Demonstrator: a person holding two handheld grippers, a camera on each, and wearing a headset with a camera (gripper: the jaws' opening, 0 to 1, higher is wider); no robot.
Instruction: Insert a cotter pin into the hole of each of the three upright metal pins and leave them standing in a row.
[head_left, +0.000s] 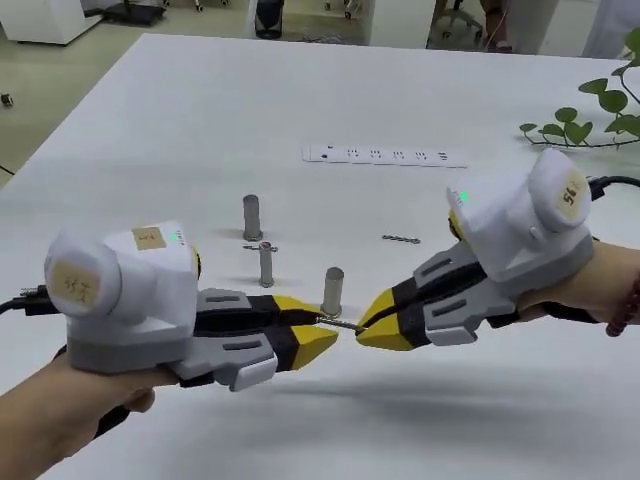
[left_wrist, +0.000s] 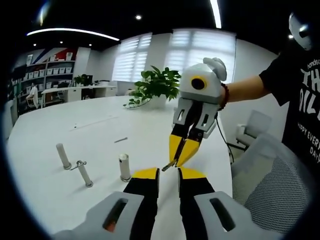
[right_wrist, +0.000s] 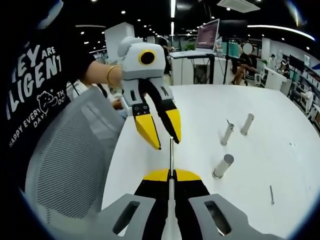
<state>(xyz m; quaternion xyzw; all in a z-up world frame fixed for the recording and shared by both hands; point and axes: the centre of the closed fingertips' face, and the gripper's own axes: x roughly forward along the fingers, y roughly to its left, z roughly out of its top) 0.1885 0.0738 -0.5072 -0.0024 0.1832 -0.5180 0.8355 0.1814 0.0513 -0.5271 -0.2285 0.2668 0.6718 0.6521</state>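
one cotter pin (right_wrist: 171, 154) pinched in right gripper (right_wrist: 171, 174) jaws; left gripper (left_wrist: 169, 174) jaws spread.

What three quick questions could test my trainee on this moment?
1. True or false: the right claw is shut on a cotter pin.
2. How many of the upright metal pins carry a cotter pin through the hole? A) none B) one C) three
3. Fill in: the left claw is ___.
Key: 1 true; 2 B; 3 open.
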